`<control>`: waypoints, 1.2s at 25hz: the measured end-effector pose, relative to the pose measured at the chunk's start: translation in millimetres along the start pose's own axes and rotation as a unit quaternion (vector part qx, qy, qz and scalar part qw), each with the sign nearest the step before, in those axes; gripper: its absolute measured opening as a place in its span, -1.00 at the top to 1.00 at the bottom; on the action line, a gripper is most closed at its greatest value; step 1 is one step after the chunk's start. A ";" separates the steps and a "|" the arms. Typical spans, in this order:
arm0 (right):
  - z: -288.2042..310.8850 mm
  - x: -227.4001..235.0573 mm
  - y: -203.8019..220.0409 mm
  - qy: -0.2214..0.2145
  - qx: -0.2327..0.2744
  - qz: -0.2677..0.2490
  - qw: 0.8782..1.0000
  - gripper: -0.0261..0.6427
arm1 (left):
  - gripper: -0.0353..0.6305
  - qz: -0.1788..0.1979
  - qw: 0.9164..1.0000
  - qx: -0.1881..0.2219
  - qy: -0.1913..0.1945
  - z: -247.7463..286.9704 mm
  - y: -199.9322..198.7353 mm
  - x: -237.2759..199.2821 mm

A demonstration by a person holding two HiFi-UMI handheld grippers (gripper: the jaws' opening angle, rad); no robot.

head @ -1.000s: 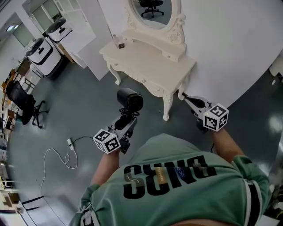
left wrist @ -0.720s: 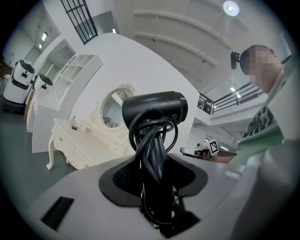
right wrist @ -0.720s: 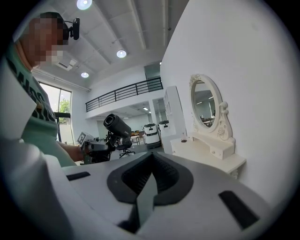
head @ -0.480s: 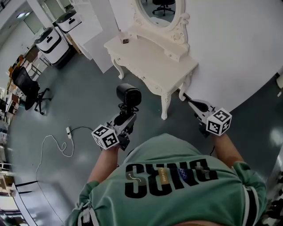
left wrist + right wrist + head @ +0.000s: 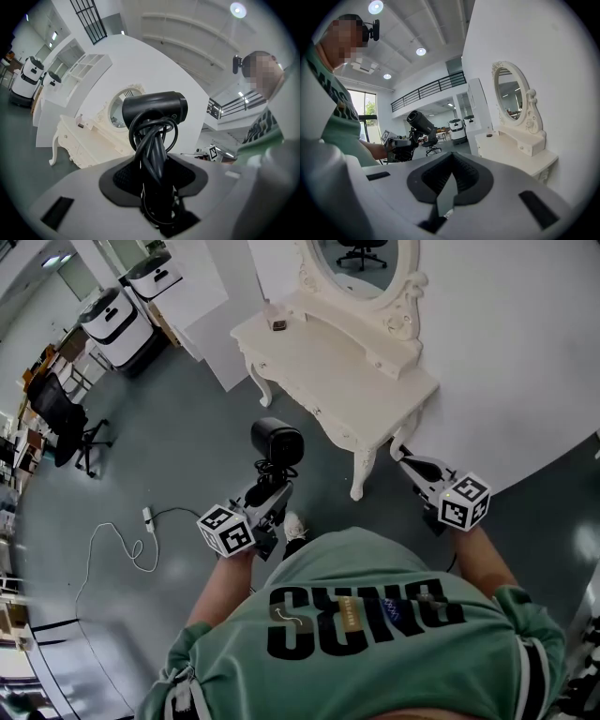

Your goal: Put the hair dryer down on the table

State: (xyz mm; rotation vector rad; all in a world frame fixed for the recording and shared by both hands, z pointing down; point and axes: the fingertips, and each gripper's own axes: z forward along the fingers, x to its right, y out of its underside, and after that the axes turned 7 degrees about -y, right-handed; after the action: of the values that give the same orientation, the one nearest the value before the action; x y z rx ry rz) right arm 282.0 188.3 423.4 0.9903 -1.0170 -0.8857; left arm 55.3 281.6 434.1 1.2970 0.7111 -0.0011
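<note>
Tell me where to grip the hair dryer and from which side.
Grip the hair dryer by its handle, coming from below, as the left gripper does. The handle is the narrow shaft hanging down; the barrel sits crosswise on top and looks too wide for the jaws.

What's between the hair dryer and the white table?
Nothing: in the head view only bare grey floor shows between the hair dryer and the table.

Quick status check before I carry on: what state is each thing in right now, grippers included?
hair dryer: held upright, clear of the table, cord wound round its handle.
left gripper: shut on the hair dryer's handle.
right gripper: shut, nothing between the jaws.
dressing table: top bare except for a small item at its far corner.
</note>
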 end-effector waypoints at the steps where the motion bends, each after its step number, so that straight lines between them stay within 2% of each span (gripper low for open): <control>1: 12.9 5.9 -1.7 0.001 -0.002 0.000 1.000 0.94 | 0.35 -0.001 1.000 0.000 0.003 3.2 -3.9 -13.3; 6: 97.6 33.9 -25.5 0.015 -0.006 -0.006 1.000 0.94 | 0.35 0.004 1.000 0.001 0.027 20.8 -41.6 -98.8; 11: 191.8 69.0 -60.2 0.032 -0.006 0.000 0.999 0.94 | 0.35 0.028 0.998 -0.024 0.051 50.1 -98.4 -193.1; 17: 280.0 107.1 -101.5 0.058 -0.002 0.000 0.998 0.94 | 0.36 0.048 0.994 -0.045 0.084 81.7 -158.7 -275.8; 24: 325.4 146.3 -121.6 0.085 -0.008 0.006 0.996 0.94 | 0.35 0.047 0.991 -0.068 0.107 119.1 -186.4 -328.3; 30: 327.1 183.0 -121.5 0.093 -0.012 0.022 0.995 0.94 | 0.36 0.045 0.990 -0.079 0.106 156.5 -194.4 -344.7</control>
State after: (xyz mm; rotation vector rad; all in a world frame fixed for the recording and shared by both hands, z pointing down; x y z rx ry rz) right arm 7.4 -94.3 423.9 1.0065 -0.8645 -0.7536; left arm -216.8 -45.5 443.9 1.1861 0.8156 0.2646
